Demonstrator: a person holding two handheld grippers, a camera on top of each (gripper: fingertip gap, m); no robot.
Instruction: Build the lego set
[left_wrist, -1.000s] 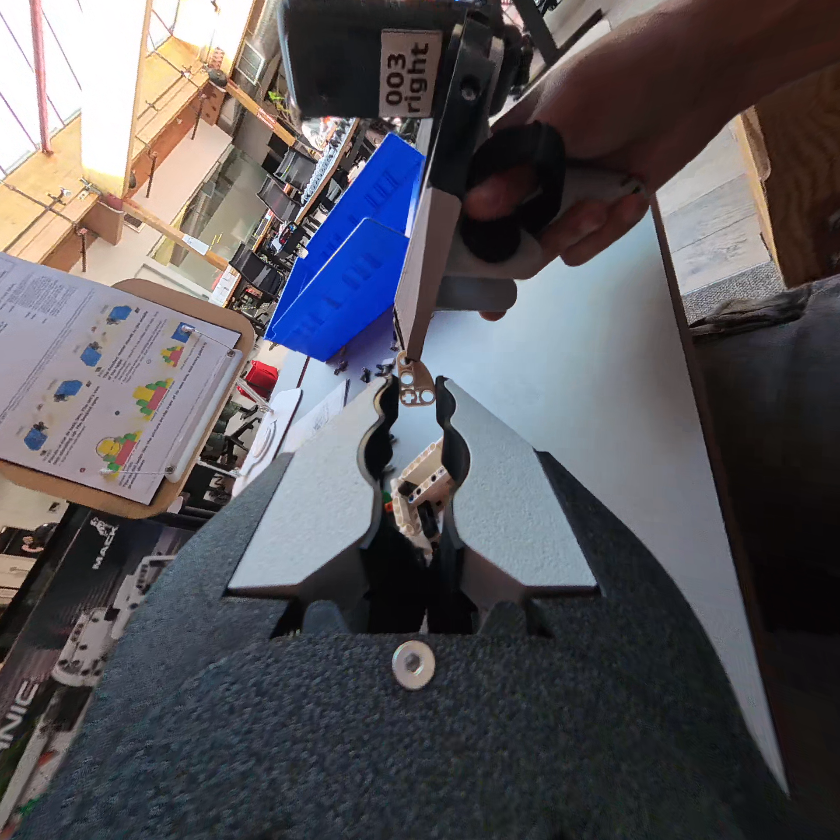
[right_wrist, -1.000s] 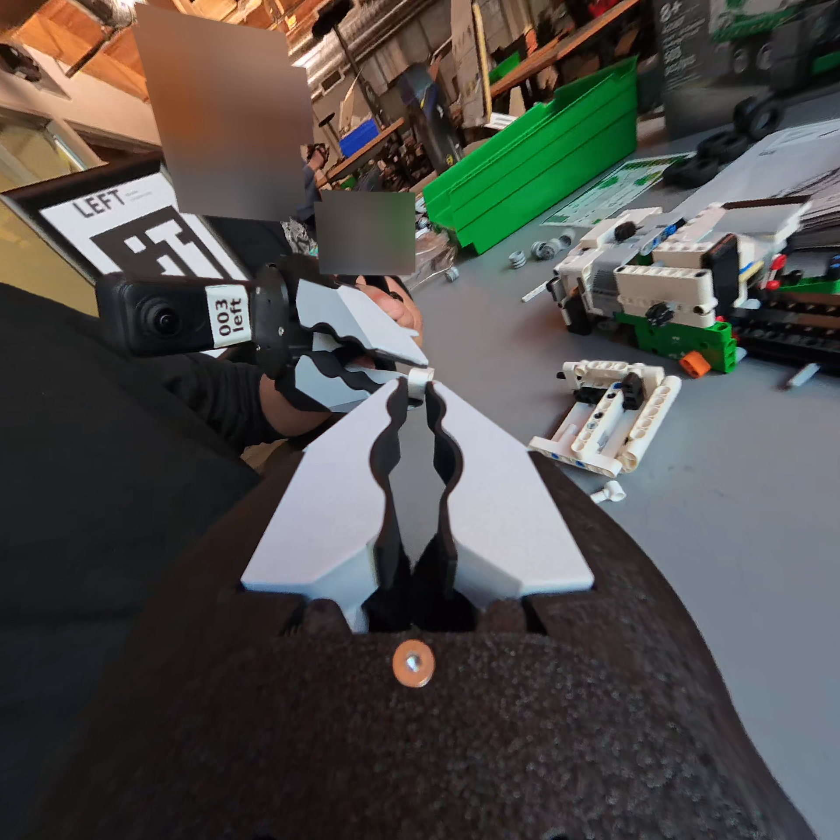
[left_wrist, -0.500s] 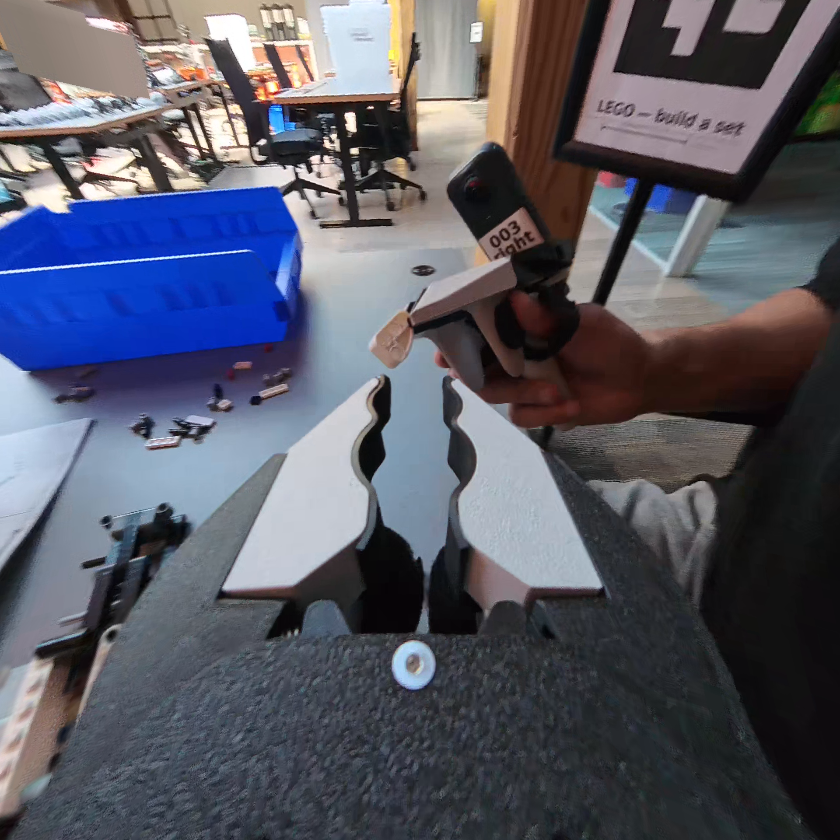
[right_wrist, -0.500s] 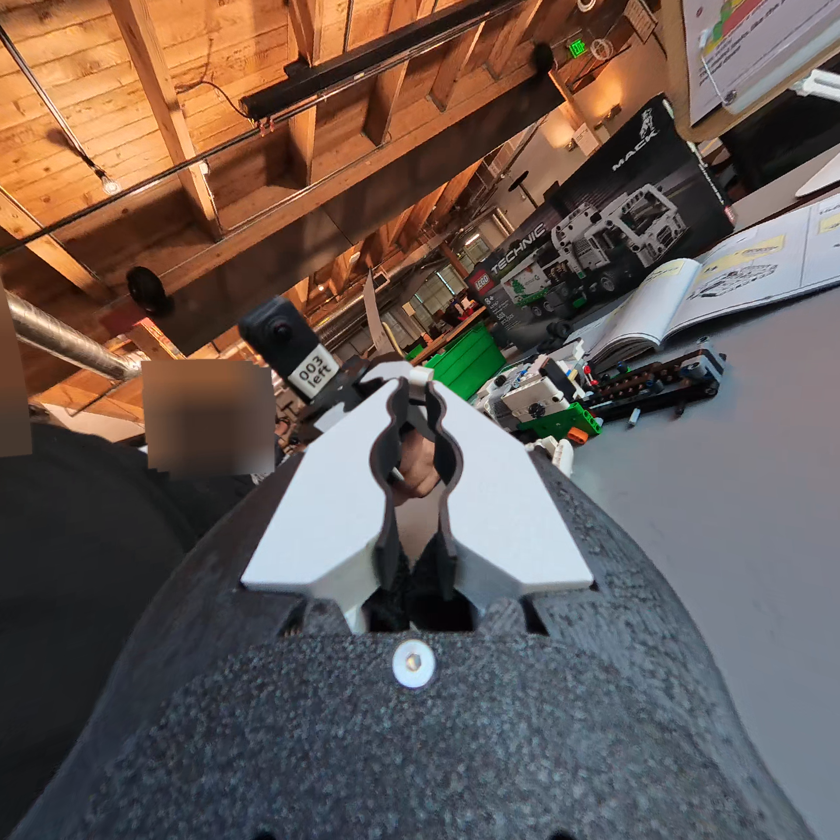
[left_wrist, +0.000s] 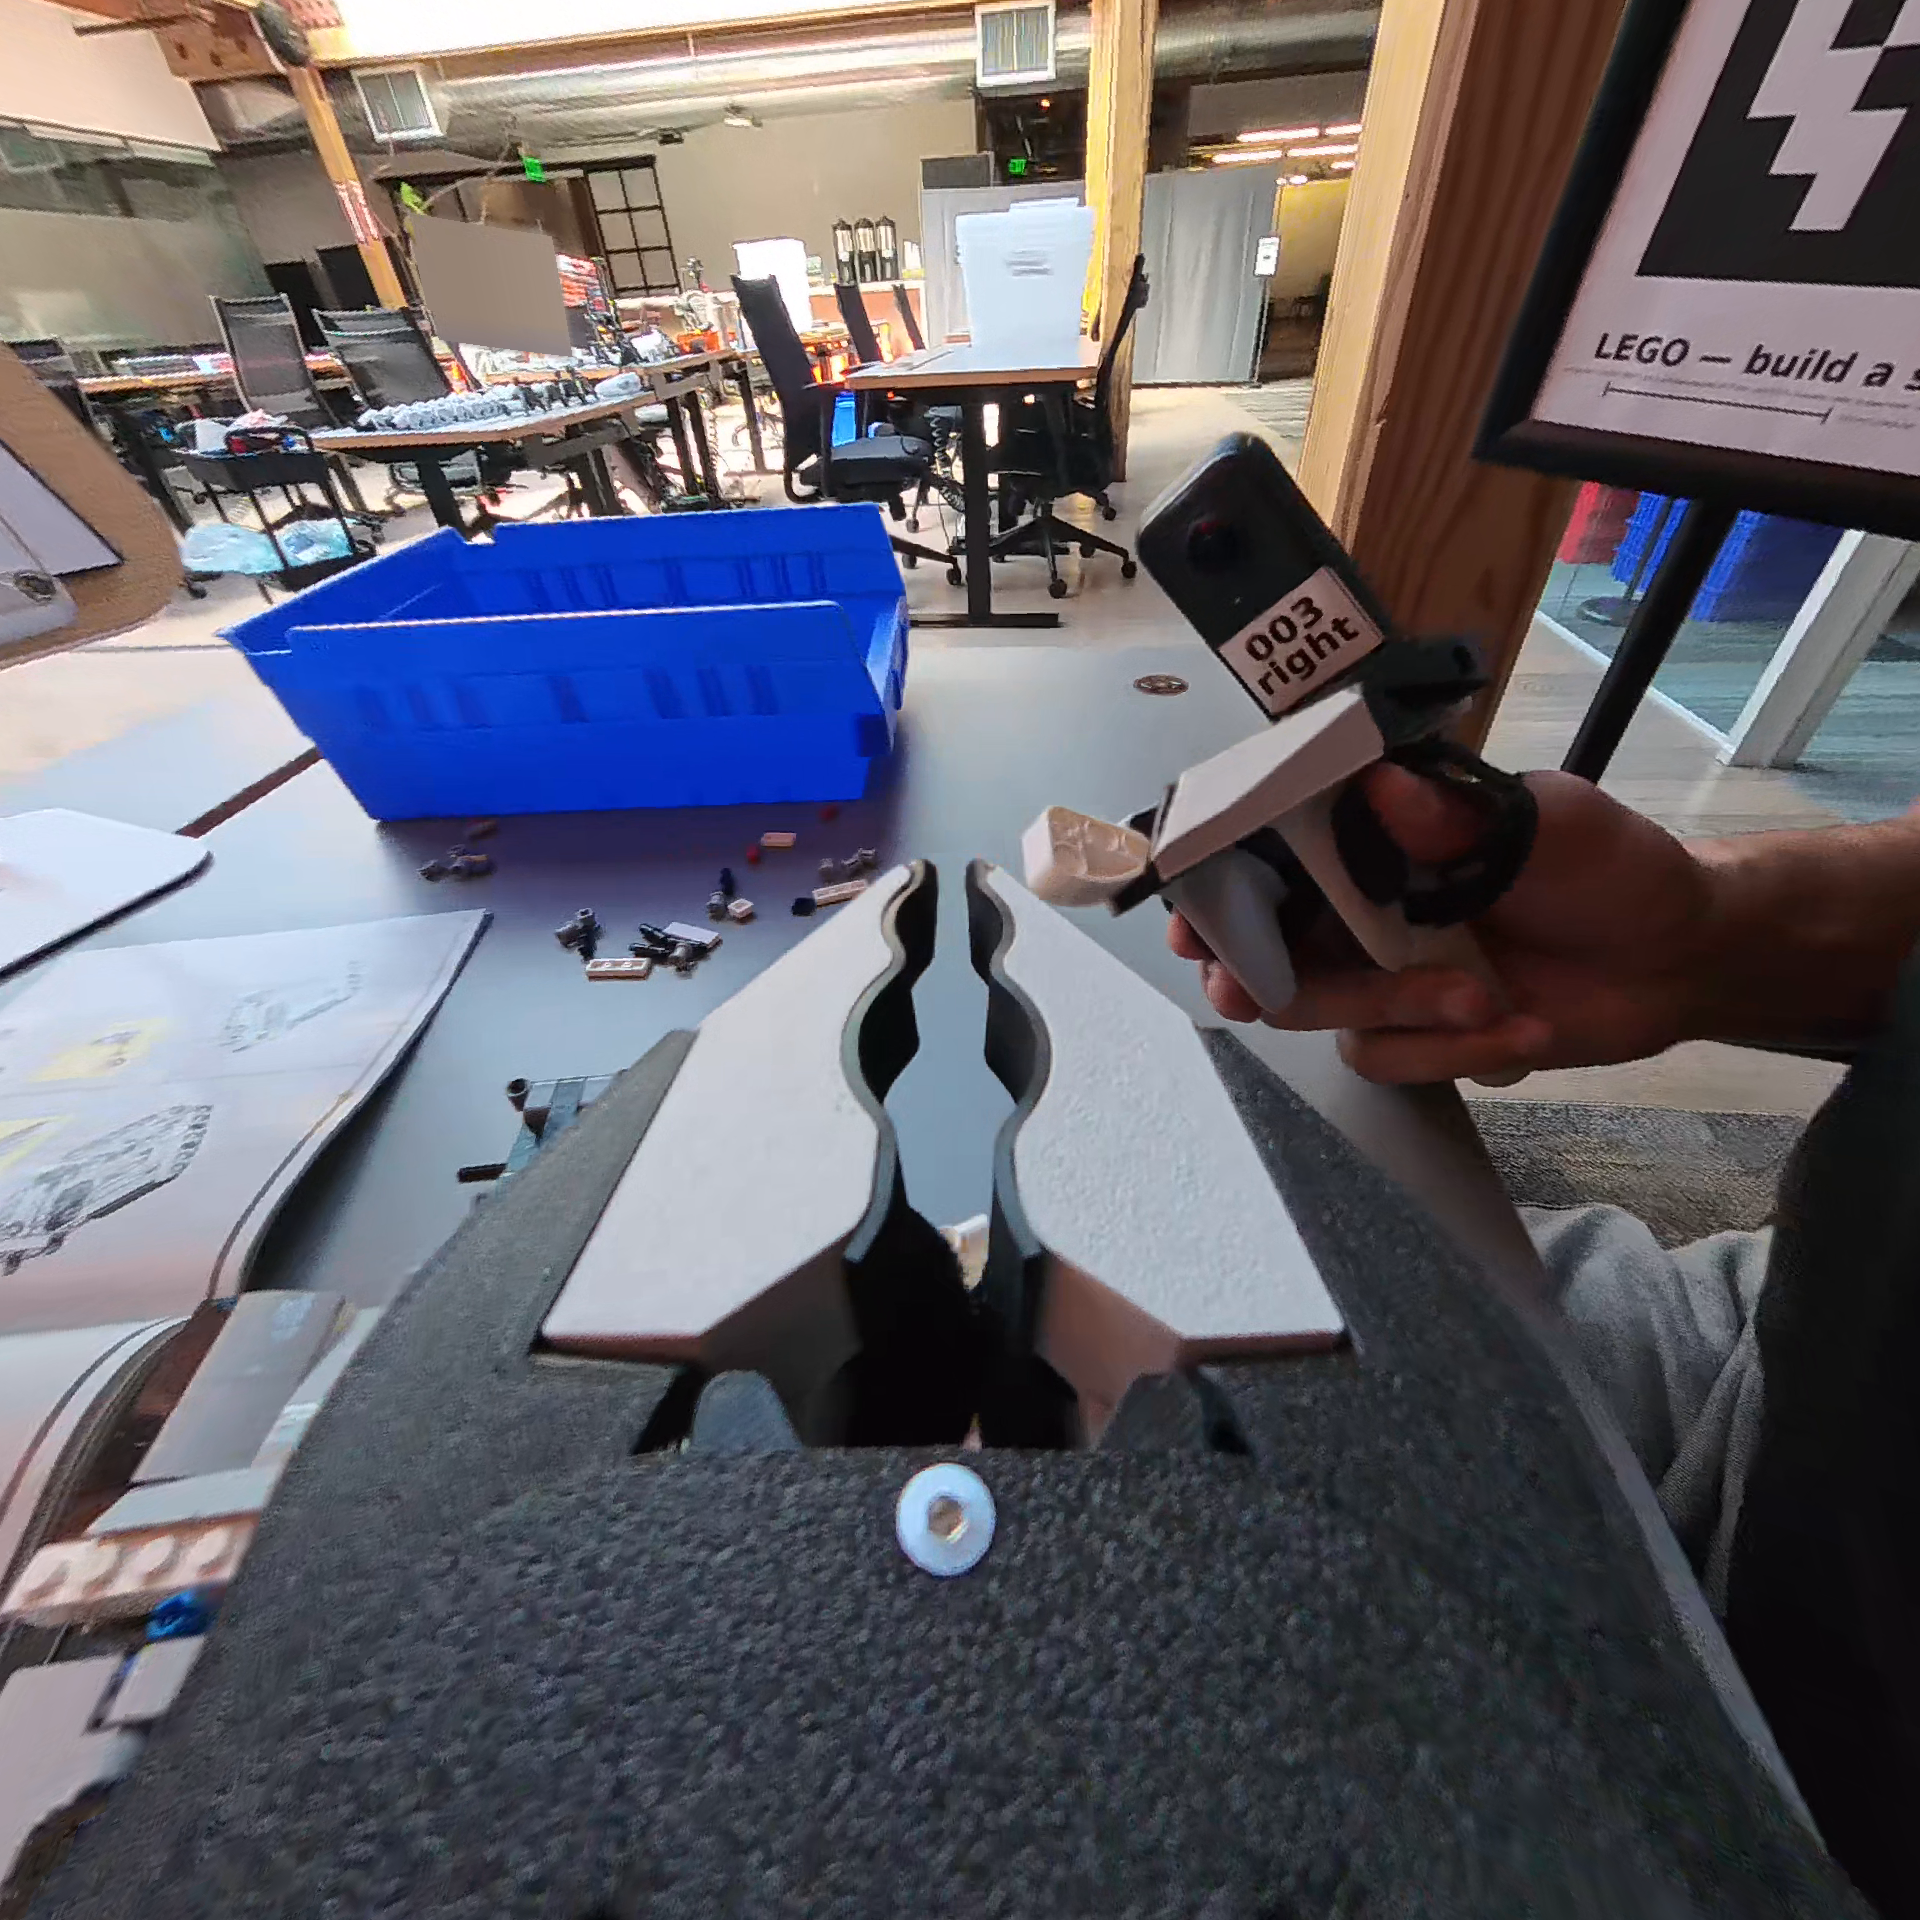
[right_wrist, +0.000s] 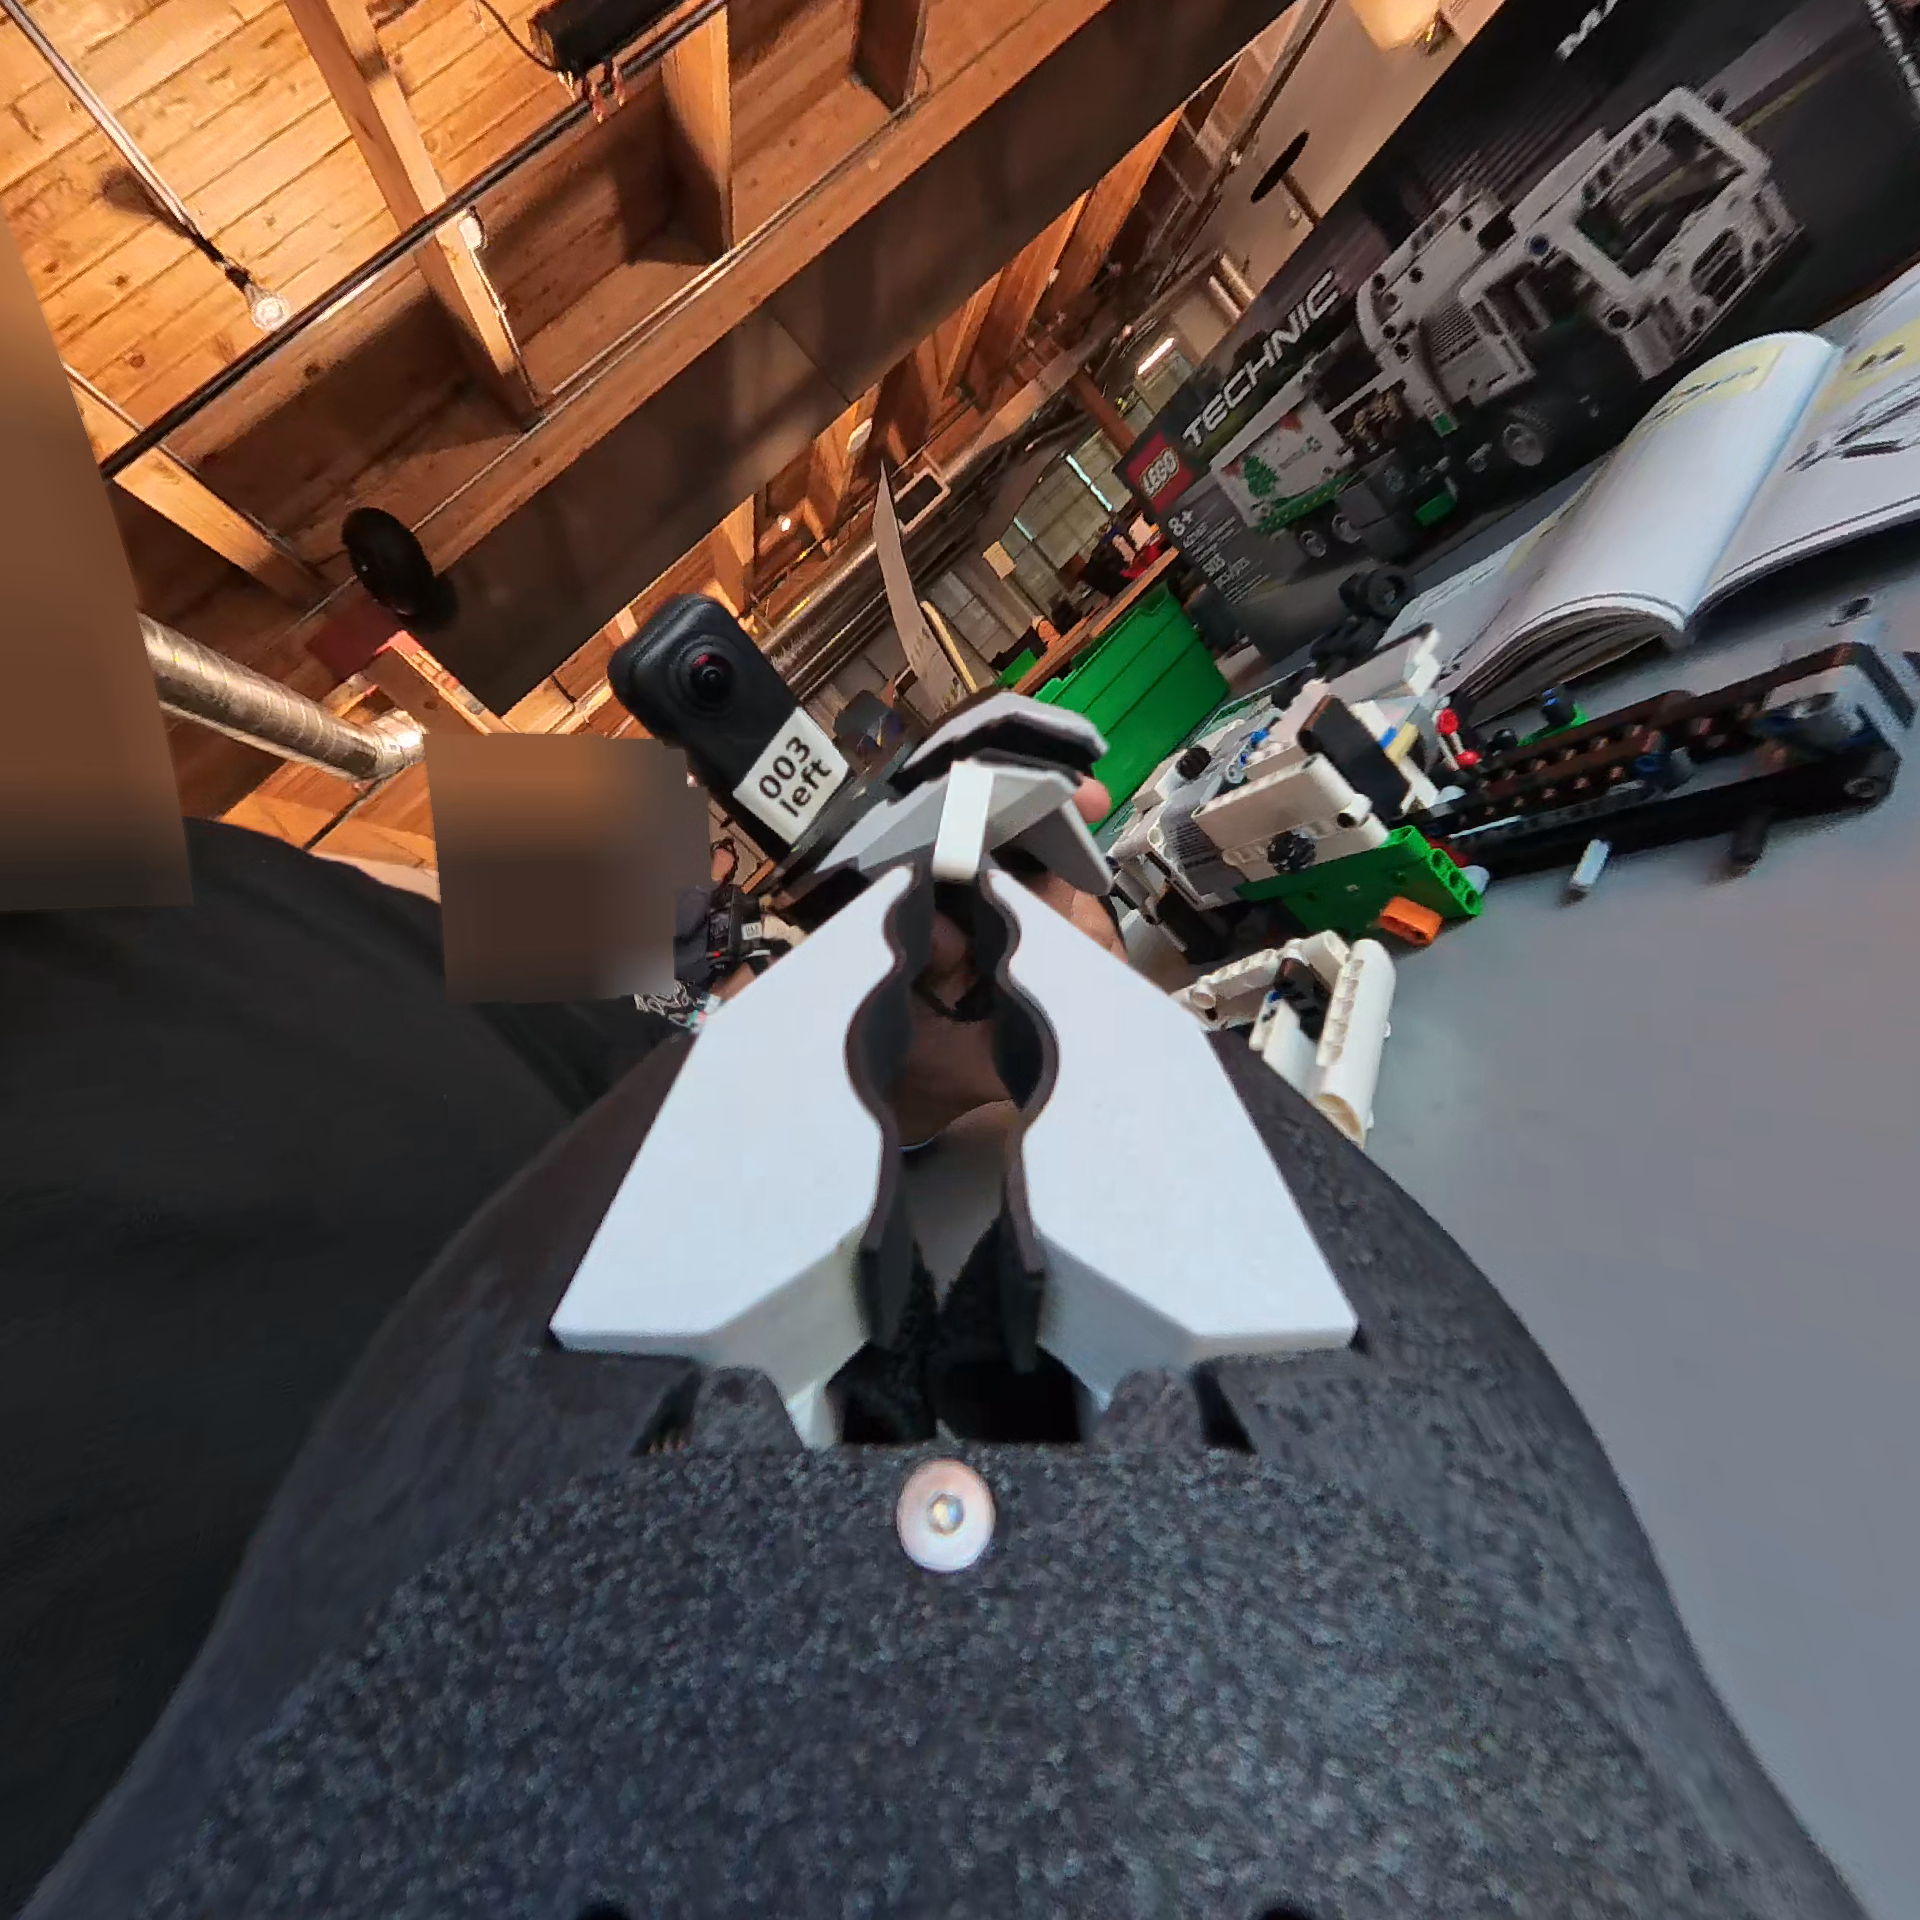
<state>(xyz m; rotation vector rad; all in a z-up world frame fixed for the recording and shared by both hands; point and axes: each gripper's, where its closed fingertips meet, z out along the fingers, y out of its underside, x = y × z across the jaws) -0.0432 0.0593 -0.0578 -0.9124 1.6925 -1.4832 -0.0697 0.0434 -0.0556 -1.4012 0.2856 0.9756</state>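
Note:
My right gripper (right_wrist: 951, 883) is shut on a small white lego piece (right_wrist: 961, 821) that sticks out past its tips. In the left wrist view the right gripper (left_wrist: 1132, 883) is held in a hand just right of my left fingertips, with the white piece (left_wrist: 1081, 862) at its tip. My left gripper (left_wrist: 945, 883) is empty above the table, its jaws closed to a narrow slit. It also shows in the right wrist view (right_wrist: 1013, 748), just beyond the white piece. A part-built white and green truck (right_wrist: 1299, 831) and a white sub-assembly (right_wrist: 1309, 1008) sit on the grey table.
A blue bin (left_wrist: 582, 675) stands ahead, with loose small parts (left_wrist: 675, 925) in front of it and an open instruction booklet (left_wrist: 208, 1039) to the left. A long dark beam frame (right_wrist: 1662, 748), the set's box (right_wrist: 1455, 312) and a green bin (right_wrist: 1132, 675) lie to the right. A framed sign (left_wrist: 1766, 260) stands at right. Only a small space, under 4 cm, lies between the two pairs of fingers.
The two grippers met tip to tip at the white piece, then drew apart. The right one keeps the piece. The left jaws opened and have since narrowed; both views have swung.

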